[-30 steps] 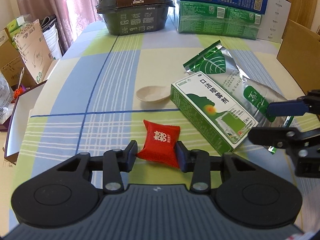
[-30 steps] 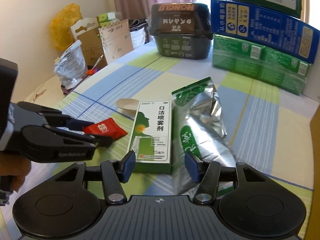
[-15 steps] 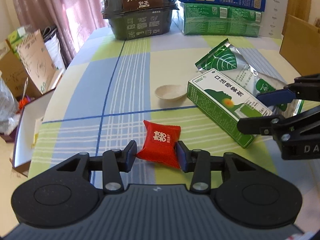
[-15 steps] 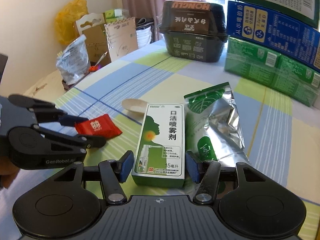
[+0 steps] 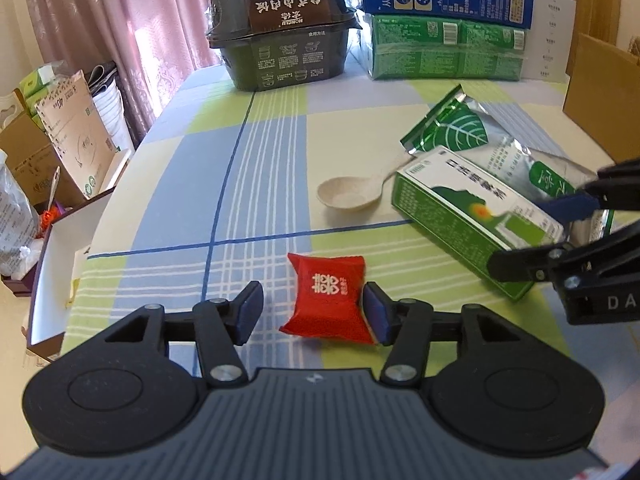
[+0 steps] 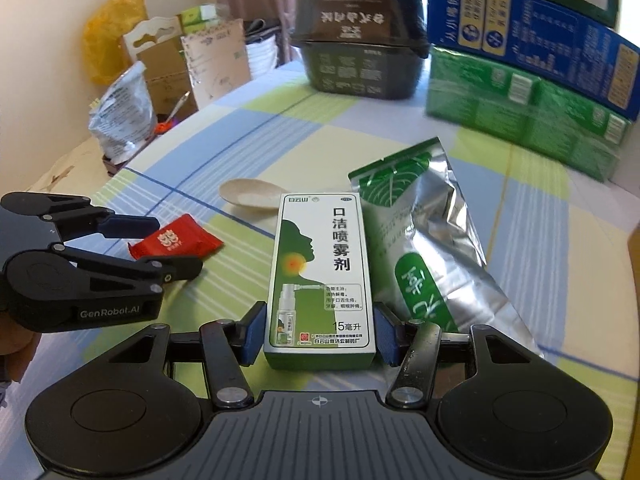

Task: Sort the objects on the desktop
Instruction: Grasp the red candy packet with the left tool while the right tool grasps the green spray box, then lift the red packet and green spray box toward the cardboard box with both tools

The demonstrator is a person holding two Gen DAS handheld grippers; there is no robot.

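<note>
A small red sachet (image 5: 329, 295) with white double-happiness characters lies flat on the checked tablecloth (image 5: 256, 184), its printed face up, slightly puffed, its crimped ends fanning out. Beyond it and to the right a pale spoon (image 5: 349, 197) rests bowl-up, its handle running under the far end of a green-and-white spray box (image 6: 322, 276). That box lies on its broad side, label up, showing a green head in profile and Chinese text. Just beside it, touching along its length, lies a crinkled silver-and-green foil pouch (image 6: 432, 236) with a leaf print.
</note>
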